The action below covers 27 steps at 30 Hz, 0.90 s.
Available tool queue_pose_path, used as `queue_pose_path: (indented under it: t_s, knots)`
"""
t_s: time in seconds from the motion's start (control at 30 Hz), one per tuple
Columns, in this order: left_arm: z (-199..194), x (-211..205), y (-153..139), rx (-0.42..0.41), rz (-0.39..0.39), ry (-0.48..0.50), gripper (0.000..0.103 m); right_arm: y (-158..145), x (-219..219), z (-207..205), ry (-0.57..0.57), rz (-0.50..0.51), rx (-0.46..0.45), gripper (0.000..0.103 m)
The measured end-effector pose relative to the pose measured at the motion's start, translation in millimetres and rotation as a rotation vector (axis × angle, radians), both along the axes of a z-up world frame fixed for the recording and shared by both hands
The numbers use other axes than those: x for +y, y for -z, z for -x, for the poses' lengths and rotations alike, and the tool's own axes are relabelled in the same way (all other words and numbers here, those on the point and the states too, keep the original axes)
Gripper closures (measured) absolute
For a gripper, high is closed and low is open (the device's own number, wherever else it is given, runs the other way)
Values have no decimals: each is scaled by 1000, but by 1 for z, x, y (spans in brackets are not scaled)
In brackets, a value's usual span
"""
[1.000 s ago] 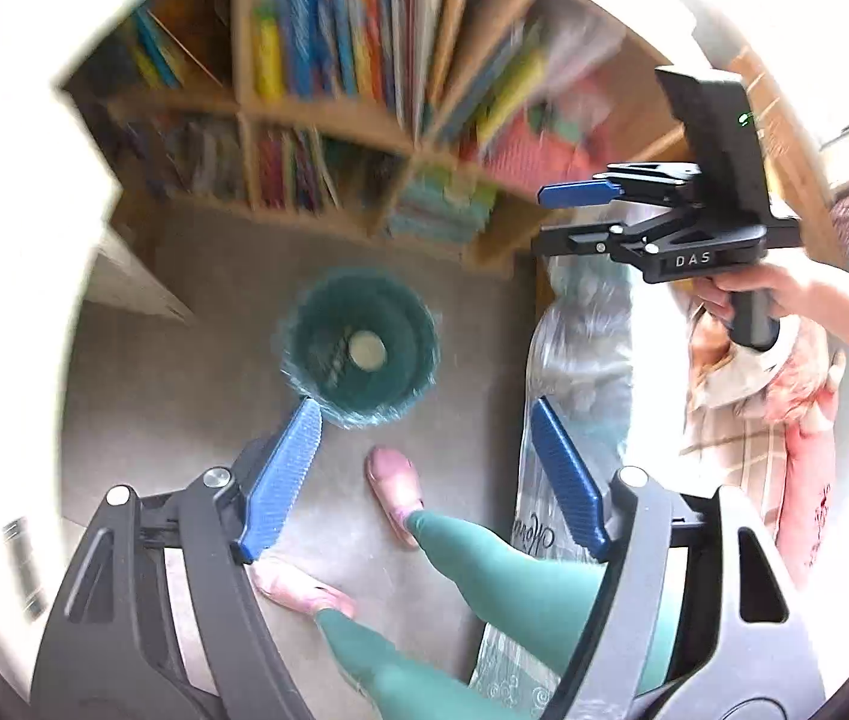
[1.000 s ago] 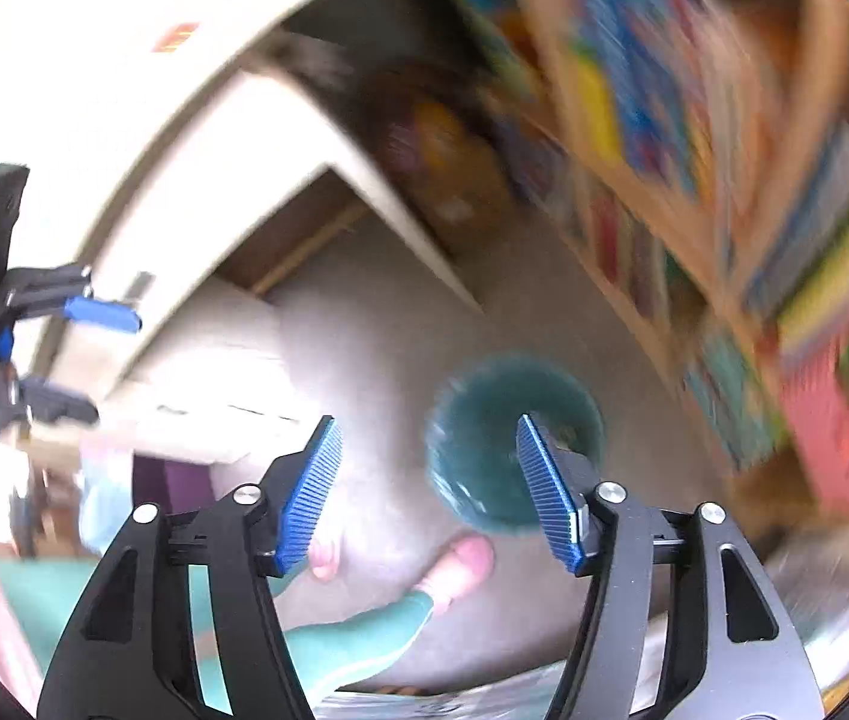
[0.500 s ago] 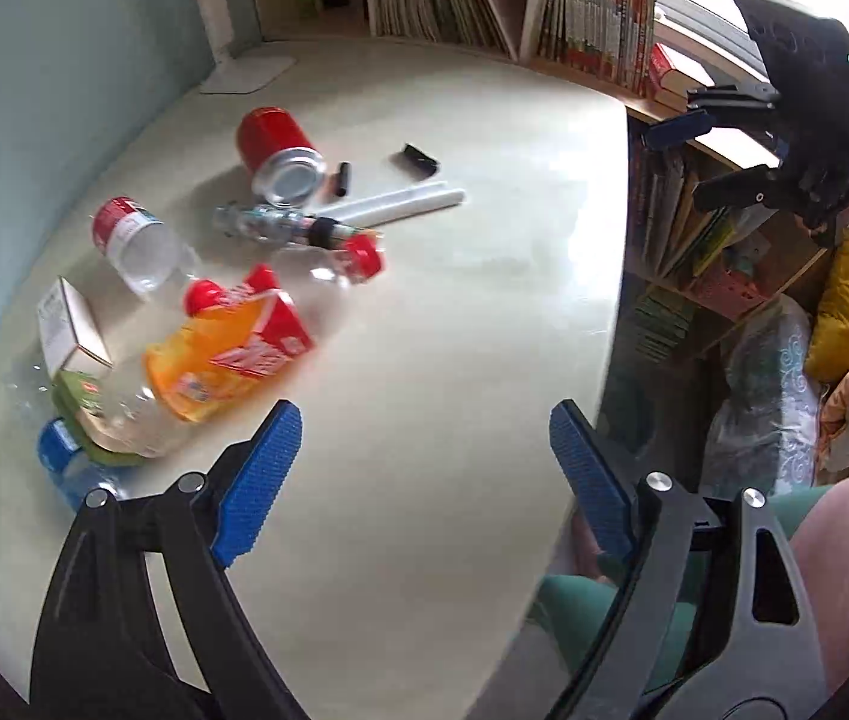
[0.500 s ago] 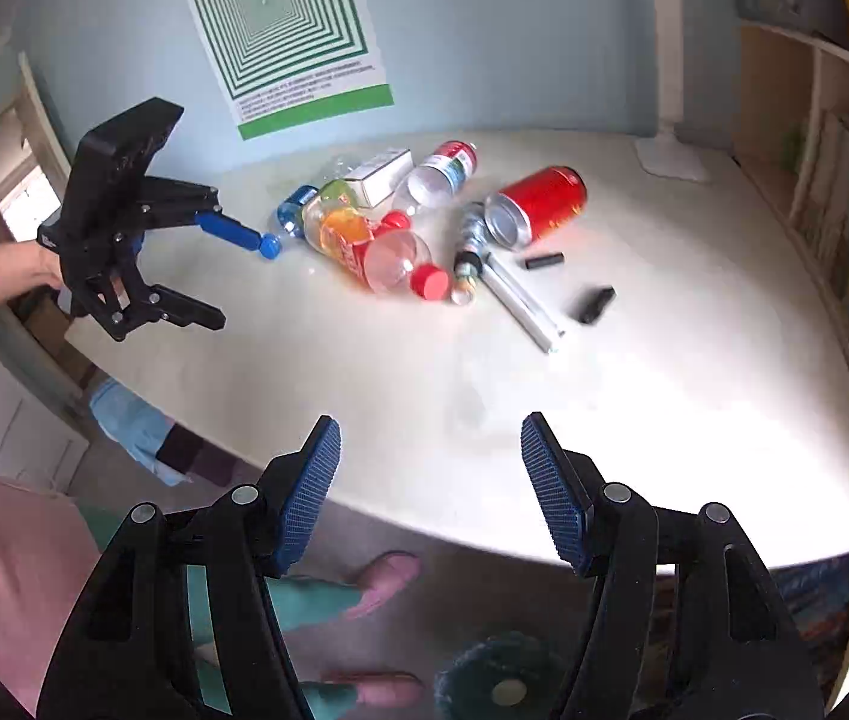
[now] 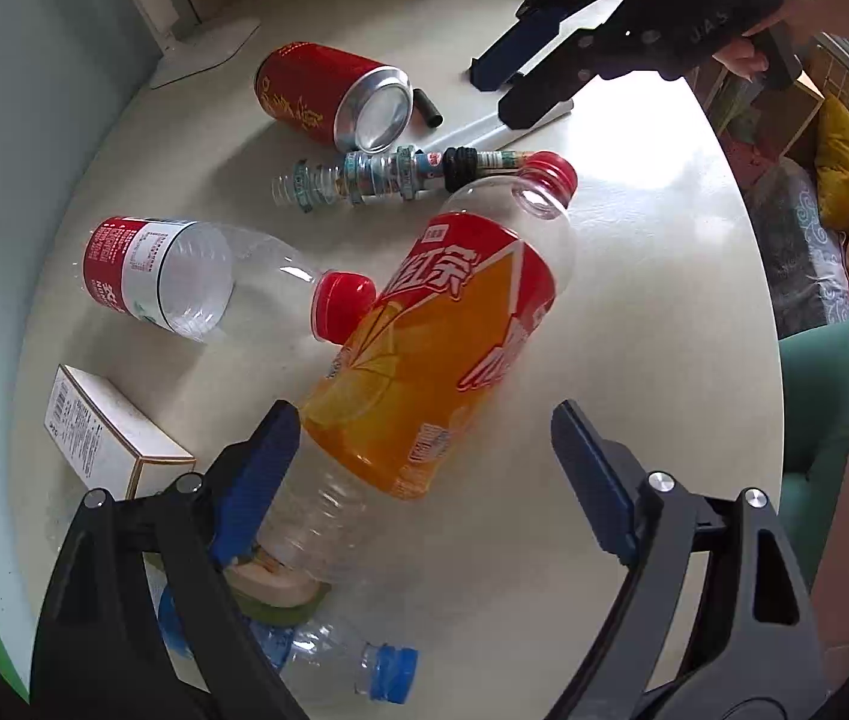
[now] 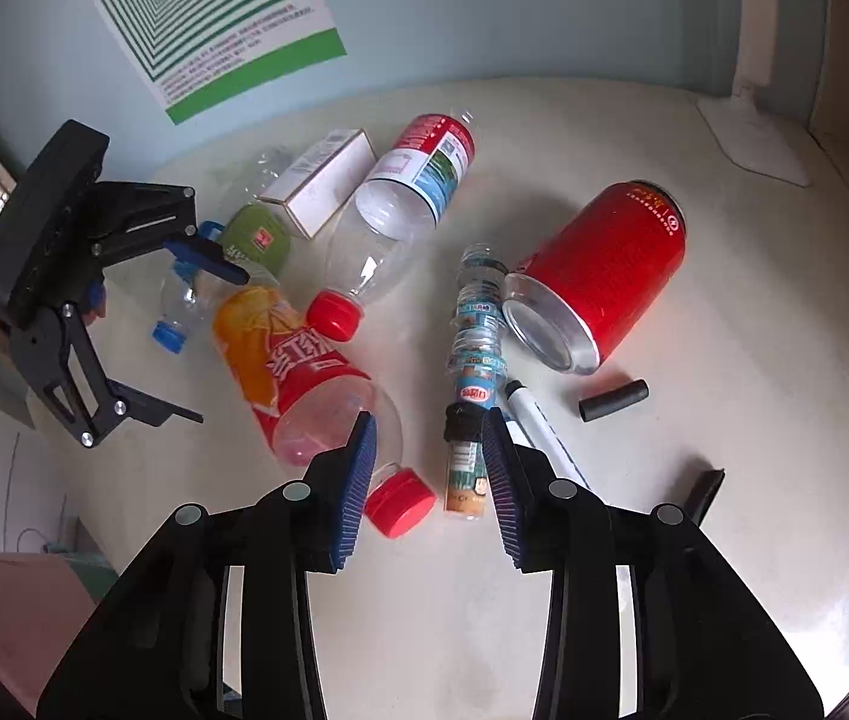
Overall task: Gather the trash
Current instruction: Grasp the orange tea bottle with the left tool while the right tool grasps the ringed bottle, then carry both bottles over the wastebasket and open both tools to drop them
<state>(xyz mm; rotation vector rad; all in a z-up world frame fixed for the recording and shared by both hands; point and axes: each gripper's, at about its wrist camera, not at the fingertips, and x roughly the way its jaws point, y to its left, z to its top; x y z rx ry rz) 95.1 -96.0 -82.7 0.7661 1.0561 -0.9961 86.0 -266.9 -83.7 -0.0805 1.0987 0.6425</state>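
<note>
Trash lies on a round white table [image 5: 634, 276]. An orange-labelled bottle [image 5: 442, 354] lies between the fingers of my open left gripper [image 5: 424, 468], its base by the left finger. It also shows in the right wrist view [image 6: 286, 360]. My right gripper [image 6: 427, 480] is open, straddling that bottle's red cap [image 6: 400, 504] and the end of a crushed thin bottle [image 6: 472, 372]. A red can [image 6: 598, 282] and a clear red-labelled bottle [image 6: 406, 204] lie beyond.
A white carton [image 5: 106, 444], a blue-capped bottle [image 5: 334, 660], a green-labelled item [image 6: 256, 237], a marker [image 6: 544, 432] and its black cap [image 6: 613, 399] lie about. A lamp base [image 6: 754, 138] stands at the back. Bookshelves and cushions [image 5: 838, 162] lie past the table edge.
Both grippers swung up from the floor and bin to the table, then came down close to the trash. The left now brackets the orange bottle; the right has narrowed over the cap.
</note>
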Motion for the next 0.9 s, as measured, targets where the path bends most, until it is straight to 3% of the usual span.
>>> queue_pose_path:
  t_s: [0.13, 0.27, 0.37, 0.43, 0.6, 0.9]
  knots:
    - [-13, -2, 11, 32, 12, 14, 20, 20, 13, -19, -21, 58, 18, 65]
    - [-24, -2, 23, 87, 23, 16, 28, 42, 25, -39, -31, 148, 34, 65]
    - [-25, -3, 28, 106, 18, 8, 30, 51, 28, -48, -40, 152, 53, 63]
    - [-23, -3, 31, 103, 15, 8, 31, 54, 33, -51, -56, 156, 51, 68]
    - [-19, 9, 27, 128, 29, -41, 34, 49, 32, -58, -60, 150, 58, 69]
    - [-1, 18, -5, 94, 57, -30, 36, -2, 5, -45, -36, 30, 22, 69]
